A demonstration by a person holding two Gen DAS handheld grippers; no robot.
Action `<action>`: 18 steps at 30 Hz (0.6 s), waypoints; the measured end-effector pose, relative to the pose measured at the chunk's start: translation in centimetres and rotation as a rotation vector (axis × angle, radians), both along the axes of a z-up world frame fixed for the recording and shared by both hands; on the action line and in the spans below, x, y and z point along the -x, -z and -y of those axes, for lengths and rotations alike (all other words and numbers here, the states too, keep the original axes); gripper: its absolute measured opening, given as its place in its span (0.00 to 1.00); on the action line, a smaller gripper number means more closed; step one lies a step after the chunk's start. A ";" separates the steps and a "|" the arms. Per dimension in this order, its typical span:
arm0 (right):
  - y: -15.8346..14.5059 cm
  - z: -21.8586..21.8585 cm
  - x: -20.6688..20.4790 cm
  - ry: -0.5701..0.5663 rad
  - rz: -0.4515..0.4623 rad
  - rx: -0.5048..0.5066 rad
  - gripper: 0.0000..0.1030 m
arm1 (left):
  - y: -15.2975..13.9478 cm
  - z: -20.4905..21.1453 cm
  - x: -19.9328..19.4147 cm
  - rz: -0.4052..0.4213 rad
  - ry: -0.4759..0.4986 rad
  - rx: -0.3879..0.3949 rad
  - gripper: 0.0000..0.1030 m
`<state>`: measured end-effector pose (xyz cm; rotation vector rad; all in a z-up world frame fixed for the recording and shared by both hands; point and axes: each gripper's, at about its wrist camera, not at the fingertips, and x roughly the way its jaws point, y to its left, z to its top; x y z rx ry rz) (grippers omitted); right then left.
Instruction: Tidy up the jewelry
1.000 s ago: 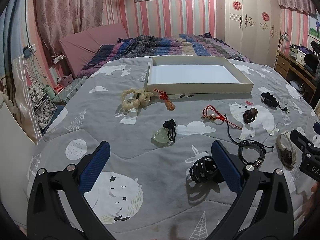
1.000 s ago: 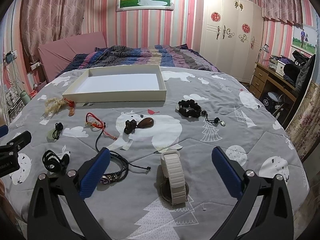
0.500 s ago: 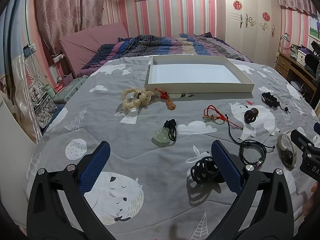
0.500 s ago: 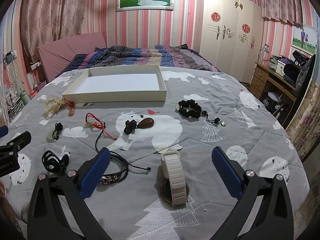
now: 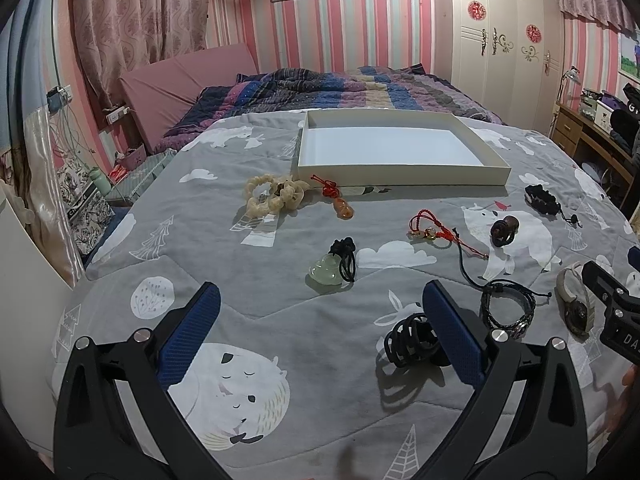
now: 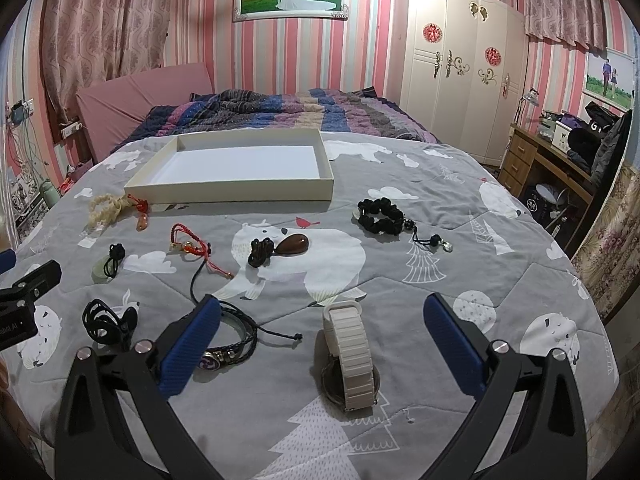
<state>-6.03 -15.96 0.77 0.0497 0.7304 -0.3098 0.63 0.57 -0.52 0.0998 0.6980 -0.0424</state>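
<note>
Both claws hang wide open, holding nothing. Your right claw (image 6: 322, 350) frames the white link-band watch (image 6: 349, 358), low centre; pinch across its band, then carry it to the shallow white cardboard tray (image 6: 224, 194), upper centre.

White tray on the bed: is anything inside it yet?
Nothing shows inside the white tray; its visible floor is bare in both views. The near wall hides a thin strip of floor behind it. The jewelry, like the white watch, lies on the quilt.

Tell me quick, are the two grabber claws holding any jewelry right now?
Left gripper: open, holding nothing.
Right gripper: open, holding nothing; the cream link-band watch lies on the bed between its fingers.
</note>
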 end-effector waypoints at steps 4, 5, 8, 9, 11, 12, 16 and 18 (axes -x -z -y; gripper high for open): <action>0.0 0.0 0.0 -0.001 -0.001 0.002 0.98 | 0.0 0.0 -0.1 0.000 -0.001 -0.001 0.97; 0.0 0.0 0.0 -0.001 -0.001 0.002 0.98 | 0.0 0.0 -0.1 0.001 -0.001 -0.001 0.97; 0.0 0.0 0.0 -0.001 -0.001 0.001 0.98 | 0.0 -0.1 -0.1 0.004 -0.003 0.000 0.97; 0.0 0.0 0.0 -0.001 -0.001 0.003 0.98 | 0.0 -0.1 -0.1 0.003 -0.004 0.000 0.97; 0.0 0.0 -0.1 0.000 -0.001 0.001 0.98 | 0.0 0.0 -0.2 0.002 -0.005 0.000 0.97; 0.0 0.0 0.0 -0.001 -0.001 0.001 0.98 | 0.0 0.0 -0.2 0.002 -0.006 -0.001 0.97; 0.0 0.0 -0.1 -0.001 -0.001 0.003 0.98 | 0.0 -0.2 -0.2 0.000 -0.006 0.000 0.97; 0.0 0.0 0.0 -0.001 -0.001 0.002 0.98 | 0.0 -0.2 -0.3 0.000 -0.007 -0.001 0.97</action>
